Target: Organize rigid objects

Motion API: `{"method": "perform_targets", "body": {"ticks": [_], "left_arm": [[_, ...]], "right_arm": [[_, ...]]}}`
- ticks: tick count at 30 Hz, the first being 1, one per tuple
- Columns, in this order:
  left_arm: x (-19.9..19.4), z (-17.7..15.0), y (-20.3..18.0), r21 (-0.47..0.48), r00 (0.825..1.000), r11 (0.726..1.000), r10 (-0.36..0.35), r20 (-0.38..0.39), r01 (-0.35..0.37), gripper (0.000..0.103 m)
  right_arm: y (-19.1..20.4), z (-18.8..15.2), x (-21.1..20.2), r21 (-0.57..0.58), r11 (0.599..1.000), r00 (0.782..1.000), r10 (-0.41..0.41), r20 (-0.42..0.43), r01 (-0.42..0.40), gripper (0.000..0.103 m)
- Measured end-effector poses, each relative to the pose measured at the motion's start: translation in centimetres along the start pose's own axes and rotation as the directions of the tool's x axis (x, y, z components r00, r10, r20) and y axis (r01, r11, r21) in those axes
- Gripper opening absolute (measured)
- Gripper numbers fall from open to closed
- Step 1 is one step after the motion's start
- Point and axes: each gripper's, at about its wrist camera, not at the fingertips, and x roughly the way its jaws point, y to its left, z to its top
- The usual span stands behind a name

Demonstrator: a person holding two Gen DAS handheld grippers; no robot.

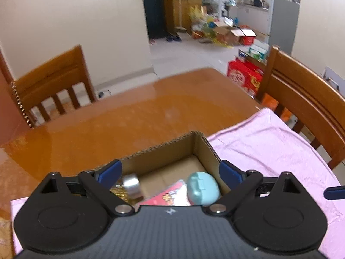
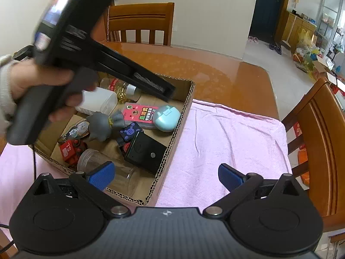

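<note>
Your left gripper [image 1: 170,172] is spread wide with nothing between its blue pads, and it hangs right over the far corner of the cardboard box [image 2: 182,116]. From its own camera, going left to right: the beaded bottle with the silver cap [image 1: 130,183] sits just inside the left pad, the pink card pack [image 1: 170,196] lies dead centre below, and the mint-blue case [image 1: 202,188] is tucked just inside the right pad, against the box wall. So that case is pretty much straight down and a touch right of you. Its long axis looks like it runs roughly along your fingers, so I'd guess you'd be closing across its short side, which is what you want.

Your right gripper [image 2: 166,176] is open too and empty, back at the near end of the box, with the clear jar [image 2: 107,168] by its left pad and pink cloth [image 2: 226,142] under the right one. The case is well ahead of it, at the far end.

Left is clearly the nearer one for that corner.
</note>
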Motion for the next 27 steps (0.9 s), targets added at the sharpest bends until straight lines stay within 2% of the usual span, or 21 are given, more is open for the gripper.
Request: {"method": "perform_targets", "body": {"ticks": [8, 14, 18, 22, 27], "left_arm": [[-7.5, -1.9, 1.6, -0.056, 0.994, 0.993, 0.108, 0.033, -0.106, 0.099], [-11.9, -6.3, 0.8, -0.110, 0.974, 0.968, 0.224, -0.035, -0.226, 0.099], [-13.6, -9.4, 0.4, -0.204, 0.958, 0.937, 0.270, -0.093, -0.284, 0.099], [-14.3, -11.5, 0.4, -0.210, 0.952, 0.932, 0.268, -0.147, -0.295, 0.099], [-15.1, -12.8, 1.0, -0.200, 0.964, 0.949, 0.216, -0.154, -0.244, 0.099]], "right_arm": [[0.4, 0.6, -0.6, 0.016, 0.999, 0.999, -0.046, -0.018, 0.046, 0.103], [1.0, 0.5, -0.7, 0.030, 0.999, 0.998, -0.044, -0.039, 0.045, 0.103], [1.9, 0.1, -0.6, 0.024, 0.998, 0.997, -0.055, -0.058, 0.056, 0.103], [3.0, -0.6, -1.0, 0.043, 0.996, 0.995, -0.069, -0.078, 0.072, 0.103], [5.1, -1.7, -2.9, 0.098, 0.988, 0.990, -0.113, -0.079, 0.120, 0.103]]}}
